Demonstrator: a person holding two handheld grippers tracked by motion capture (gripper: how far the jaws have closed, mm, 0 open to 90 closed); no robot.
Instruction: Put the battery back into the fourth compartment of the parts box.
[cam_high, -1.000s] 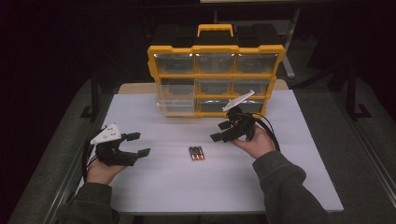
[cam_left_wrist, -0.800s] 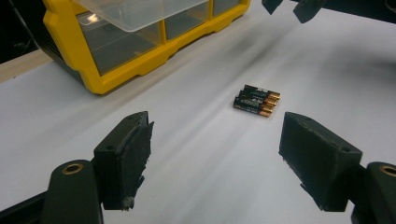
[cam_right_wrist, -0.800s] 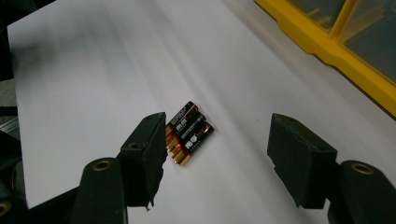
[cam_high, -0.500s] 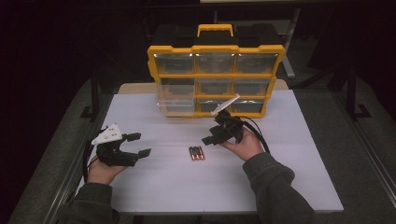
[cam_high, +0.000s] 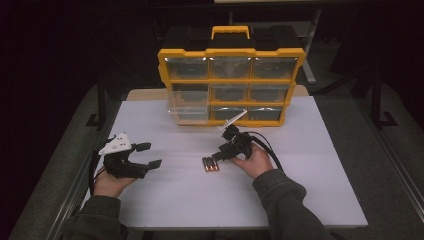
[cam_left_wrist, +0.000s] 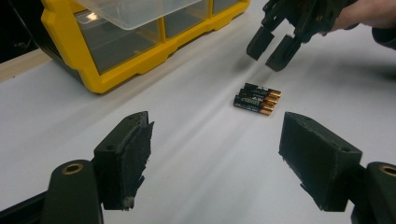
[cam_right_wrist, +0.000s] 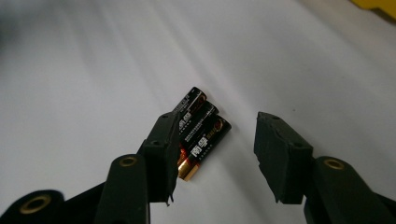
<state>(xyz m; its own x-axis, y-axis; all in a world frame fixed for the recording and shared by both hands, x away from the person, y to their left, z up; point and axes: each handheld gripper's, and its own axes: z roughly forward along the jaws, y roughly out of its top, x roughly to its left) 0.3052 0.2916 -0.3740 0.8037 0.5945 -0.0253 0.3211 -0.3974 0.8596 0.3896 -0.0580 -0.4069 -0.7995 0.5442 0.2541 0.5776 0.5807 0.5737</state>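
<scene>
High view, left gripper view and right gripper view of three batteries (cam_high: 210, 163) lying side by side, touching, on the white surface (cam_high: 300, 150), in front of the yellow organiser case (cam_high: 231, 80).

Hidden or unclear: in the right gripper view the near finger covers part of the batteries' (cam_right_wrist: 201, 131) gold ends, and the printed labels are too small to read. The contents of the case drawers cannot be made out. The clear drawer (cam_left_wrist: 135, 10) pulled out of the case (cam_left_wrist: 70, 51) is cut off at the top edge of the left gripper view.

Orientation: the batteries' (cam_left_wrist: 257, 98) long axes run roughly towards and away from the person in the high view, gold ends nearer the person.

Right gripper (cam_high: 218, 155): fingers spread, held just above the batteries, one finger (cam_right_wrist: 161, 149) overlapping them, the other (cam_right_wrist: 280, 154) beside them; nothing pinched. It also appears far off in the left gripper view (cam_left_wrist: 273, 44).

Left gripper (cam_high: 147, 155): fingers (cam_left_wrist: 126, 158) spread wide, empty, well apart from the batteries, resting at the surface's left.
</scene>
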